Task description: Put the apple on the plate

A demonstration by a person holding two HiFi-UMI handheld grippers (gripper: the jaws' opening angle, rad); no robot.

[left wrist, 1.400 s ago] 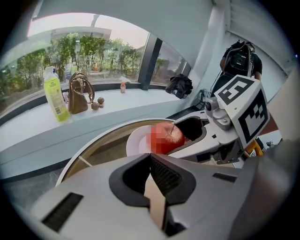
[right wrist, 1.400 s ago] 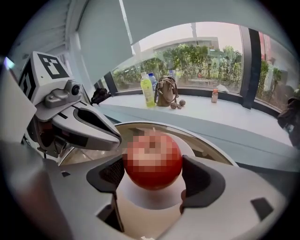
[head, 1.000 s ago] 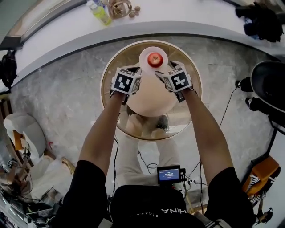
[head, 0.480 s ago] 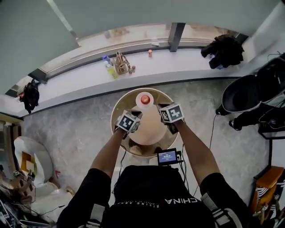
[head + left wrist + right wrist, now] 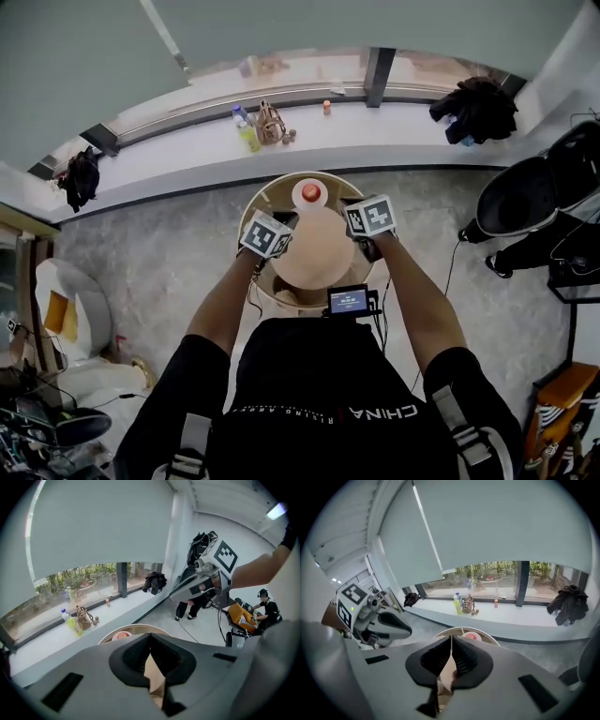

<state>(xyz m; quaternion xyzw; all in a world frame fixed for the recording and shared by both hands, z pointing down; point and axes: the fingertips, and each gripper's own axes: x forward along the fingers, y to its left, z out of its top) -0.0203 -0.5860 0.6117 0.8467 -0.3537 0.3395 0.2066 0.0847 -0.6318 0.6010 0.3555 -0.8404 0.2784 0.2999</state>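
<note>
Red apple [image 5: 313,193] on white plate [image 5: 299,187], round counter [image 5: 319,251], upper centre of frame; left gripper [image 5: 150,639] and right gripper [image 5: 451,641] closed (both empty).

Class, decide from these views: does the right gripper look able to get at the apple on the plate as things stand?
Probably yes: the apple sits uncovered on the plate, and nothing lies between it and the right gripper, though its jaws are shut.

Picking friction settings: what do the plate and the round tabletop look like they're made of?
Plate: plain pale white with no strong glare, so plastic or ceramic; it is too small to tell which. Tabletop: probably clear glass in a tan rim, since pale shapes show through near its close edge.
</note>
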